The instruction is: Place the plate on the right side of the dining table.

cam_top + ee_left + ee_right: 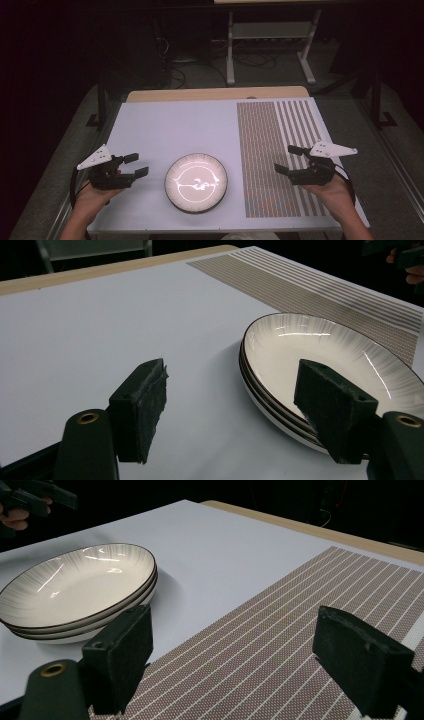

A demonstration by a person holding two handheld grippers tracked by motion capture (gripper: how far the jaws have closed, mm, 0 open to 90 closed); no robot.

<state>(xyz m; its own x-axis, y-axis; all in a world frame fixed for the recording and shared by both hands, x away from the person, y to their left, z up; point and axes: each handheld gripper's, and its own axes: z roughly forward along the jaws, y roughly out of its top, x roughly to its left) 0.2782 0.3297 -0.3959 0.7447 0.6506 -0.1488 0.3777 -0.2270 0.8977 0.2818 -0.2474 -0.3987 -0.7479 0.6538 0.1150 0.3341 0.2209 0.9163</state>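
A stack of white plates with dark rims [196, 183] [320, 360] [75, 590] sits near the table's front edge, on the pale mat. My left gripper [136, 165] [240, 410] hovers to the left of the stack, open, with nothing between its jaws; its far pad [332, 410] hangs in front of the plates' rim. My right gripper [289, 160] [250, 660] is held to the right of the stack, above the striped placemat [275, 155] [280, 645], open and empty too. Both point inward towards the plates.
The pale mat [175, 130] covers most of the wooden table [215, 93]. Behind the table stand a white metal frame [270, 35] and cables on the dark floor. The other hand and its gripper [30, 502] appear far off in the right gripper view.
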